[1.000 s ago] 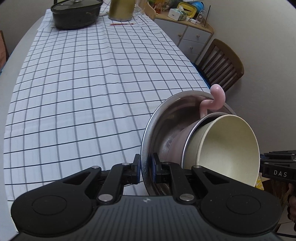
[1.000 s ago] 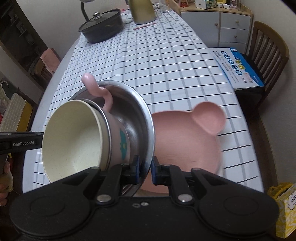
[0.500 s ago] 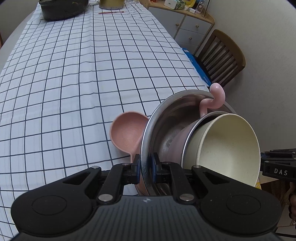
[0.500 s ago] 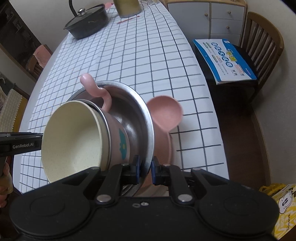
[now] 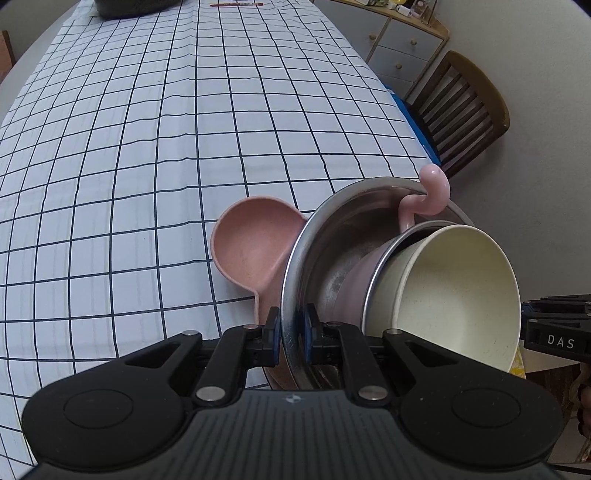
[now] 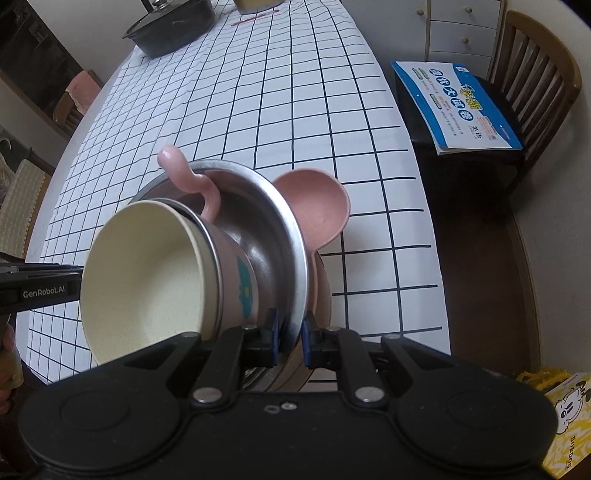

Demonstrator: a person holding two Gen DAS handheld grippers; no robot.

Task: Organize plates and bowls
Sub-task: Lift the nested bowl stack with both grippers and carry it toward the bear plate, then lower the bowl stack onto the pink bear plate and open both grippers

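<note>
A steel bowl (image 5: 332, 236) (image 6: 273, 229) is held tilted between both grippers. It holds a pink mug (image 5: 430, 192) (image 6: 236, 273) with a curled handle, and a cream bowl (image 5: 458, 288) (image 6: 144, 277) nests in the mug. My left gripper (image 5: 290, 332) is shut on the steel bowl's rim. My right gripper (image 6: 290, 334) is shut on the opposite rim. A pink ear-shaped plate (image 5: 251, 247) (image 6: 317, 206) lies on the checked tablecloth (image 5: 147, 147) just under the stack, mostly hidden behind it.
A black lidded pot (image 6: 170, 29) stands at the table's far end. A wooden chair (image 5: 461, 110) (image 6: 532, 85) with a blue booklet (image 6: 458, 107) on its seat stands right of the table. Drawers (image 5: 402, 48) stand behind. The table's near edge is below the stack.
Both grippers have carried the stack toward the table's near right corner, over the pink plate. The plate's ear has come into the left wrist view. Both grips are unchanged.
</note>
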